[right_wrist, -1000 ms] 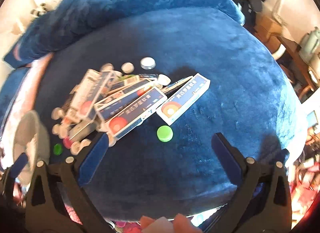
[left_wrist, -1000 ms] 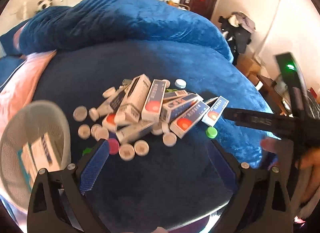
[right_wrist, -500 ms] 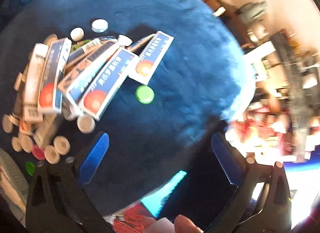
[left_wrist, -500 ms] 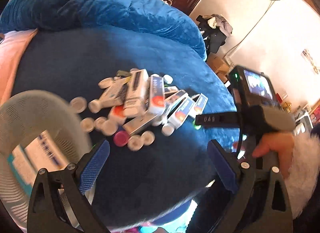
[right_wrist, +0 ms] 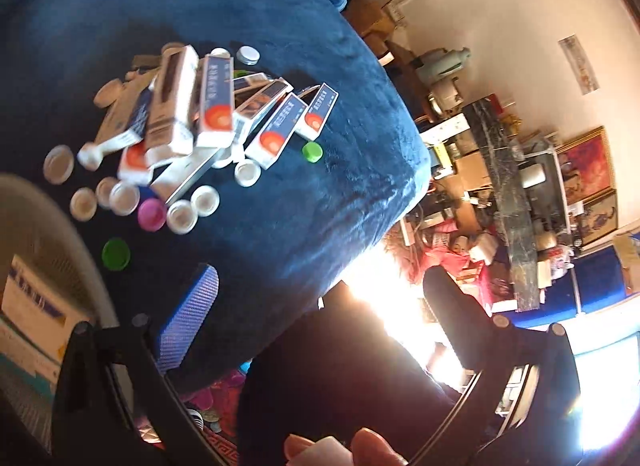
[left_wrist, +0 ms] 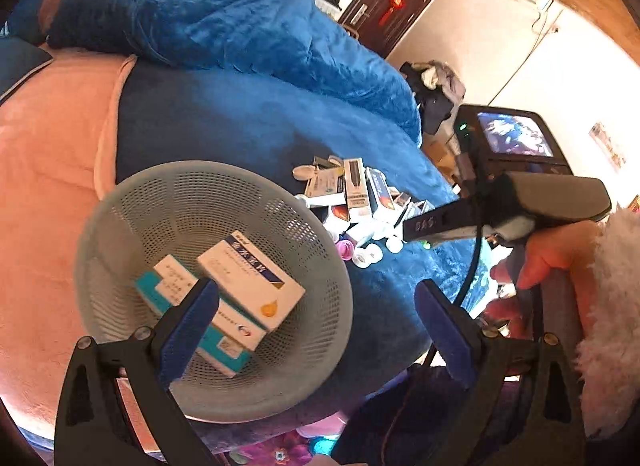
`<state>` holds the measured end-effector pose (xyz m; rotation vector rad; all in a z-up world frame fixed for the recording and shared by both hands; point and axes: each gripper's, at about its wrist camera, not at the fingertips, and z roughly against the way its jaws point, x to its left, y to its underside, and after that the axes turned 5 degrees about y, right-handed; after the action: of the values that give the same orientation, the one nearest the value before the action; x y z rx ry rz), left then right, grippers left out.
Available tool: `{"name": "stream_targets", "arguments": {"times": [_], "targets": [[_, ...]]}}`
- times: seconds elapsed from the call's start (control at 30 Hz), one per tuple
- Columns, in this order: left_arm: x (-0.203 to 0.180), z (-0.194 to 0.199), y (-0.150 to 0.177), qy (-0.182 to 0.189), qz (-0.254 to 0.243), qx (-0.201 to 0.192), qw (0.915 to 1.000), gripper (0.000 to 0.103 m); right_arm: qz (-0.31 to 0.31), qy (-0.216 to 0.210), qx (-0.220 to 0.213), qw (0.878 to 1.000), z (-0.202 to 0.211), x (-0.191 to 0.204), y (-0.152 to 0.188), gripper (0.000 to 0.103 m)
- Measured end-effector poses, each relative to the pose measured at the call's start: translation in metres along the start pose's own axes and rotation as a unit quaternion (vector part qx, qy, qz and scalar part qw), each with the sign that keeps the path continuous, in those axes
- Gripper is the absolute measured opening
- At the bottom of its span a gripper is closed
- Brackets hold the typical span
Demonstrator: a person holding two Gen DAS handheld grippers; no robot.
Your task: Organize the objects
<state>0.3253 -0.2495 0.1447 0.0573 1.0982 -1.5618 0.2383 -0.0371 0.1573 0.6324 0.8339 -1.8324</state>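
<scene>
A pale perforated basket [left_wrist: 120, 225] sits on the blue blanket [left_wrist: 248, 125] and holds three white medicine boxes [left_wrist: 248, 282]. My left gripper [left_wrist: 318, 326] hovers open just over the basket's near rim, nothing between its fingers. Beyond the basket lies a pile of white-and-blue boxes [left_wrist: 356, 193] with loose caps around it. In the right wrist view the same pile [right_wrist: 212, 105] lies up left, with a pink cap [right_wrist: 152, 213] and two green caps [right_wrist: 312, 151] near it. My right gripper [right_wrist: 320, 322] is open and empty, tilted over the bed's edge.
The basket's rim [right_wrist: 60, 234] fills the left edge of the right wrist view. The bed's edge drops off right of the pile onto a cluttered floor and a dark table [right_wrist: 512, 193]. A rumpled blue quilt [left_wrist: 224, 21] lies behind; a pink sheet [left_wrist: 48, 169] lies left. A hand [left_wrist: 552, 254] holds the right gripper.
Both grippers drew back from the pile. The left one swung over the basket, which now fills its view. The right one tilted toward the bed's edge. Both stayed open.
</scene>
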Motion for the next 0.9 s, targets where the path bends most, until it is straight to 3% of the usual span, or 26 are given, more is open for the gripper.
{"name": "stream_targets", "arguments": {"times": [0.2,0.4,0.5,0.63,0.9], "targets": [[0.012,0.007,0.002,-0.005,-0.013,-0.036,0.9993,0.099,0.020,0.037,-0.018,0.999,0.012,0.021,0.013,0.103],[0.023,0.008,0.012,0.012,-0.009,-0.068,0.9976,0.099,-0.003,0.093,-0.036,0.995,0.017,0.019,0.015,0.103],[0.024,0.008,0.012,-0.004,-0.024,-0.078,0.9967,0.099,0.004,0.107,-0.050,0.993,0.017,0.028,0.013,0.103],[0.020,0.007,0.011,0.001,-0.023,-0.079,0.9966,0.099,0.023,0.093,-0.047,0.994,0.010,0.043,0.017,0.103],[-0.025,-0.030,0.017,-0.035,-0.042,-0.076,0.9956,0.099,0.029,0.041,-0.021,0.998,-0.044,0.029,0.014,0.103]]}}
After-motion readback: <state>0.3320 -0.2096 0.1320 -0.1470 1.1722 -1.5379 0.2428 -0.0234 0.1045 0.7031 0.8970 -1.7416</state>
